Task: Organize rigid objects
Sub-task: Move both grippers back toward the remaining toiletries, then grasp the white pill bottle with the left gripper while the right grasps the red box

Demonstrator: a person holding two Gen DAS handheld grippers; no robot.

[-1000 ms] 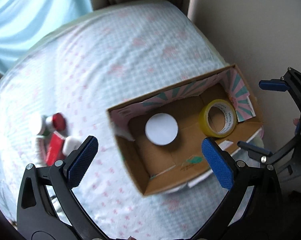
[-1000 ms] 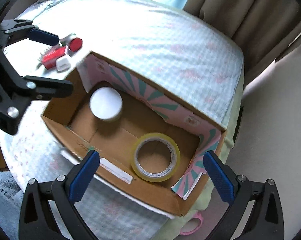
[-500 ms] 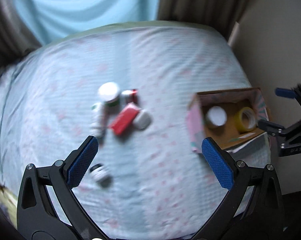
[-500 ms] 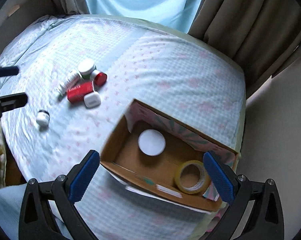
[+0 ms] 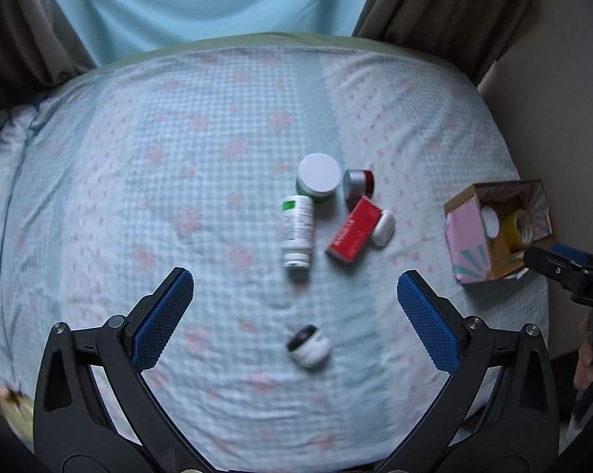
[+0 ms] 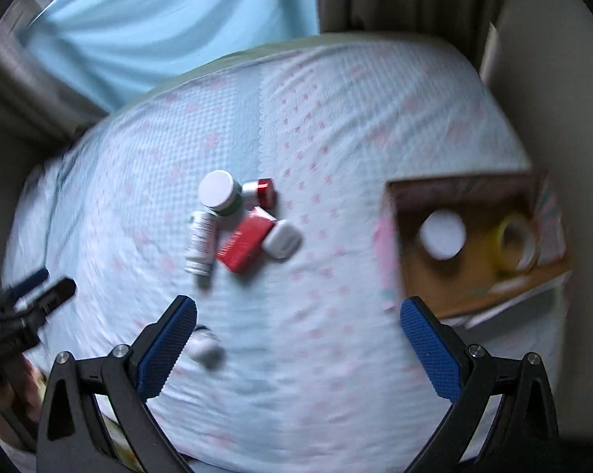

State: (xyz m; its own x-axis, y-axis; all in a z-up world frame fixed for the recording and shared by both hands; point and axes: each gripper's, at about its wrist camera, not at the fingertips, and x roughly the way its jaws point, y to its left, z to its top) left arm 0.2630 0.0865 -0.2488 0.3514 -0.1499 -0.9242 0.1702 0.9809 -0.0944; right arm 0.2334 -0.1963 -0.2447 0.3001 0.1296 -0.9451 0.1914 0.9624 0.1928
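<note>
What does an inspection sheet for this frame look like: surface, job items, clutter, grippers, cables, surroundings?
Surface: bed under a checked blue sheet with pink print.
Job's things: white-lidded jar, red-capped jar, lying white bottle, red box and white case clustered; small dark-capped jar apart; cardboard box holds a white disc and tape roll.
Clutter: nothing seen.
Grippers: left gripper open, empty; right gripper open, empty.
Cables: nothing seen.
Surroundings: blue curtain, brown drapes.

The right gripper (image 5: 580, 272), at the right edge of the left wrist view, bears white letters "DA", cut off. Print on the bottle (image 5: 297, 229) and red box (image 5: 354, 229) is unreadable.
</note>
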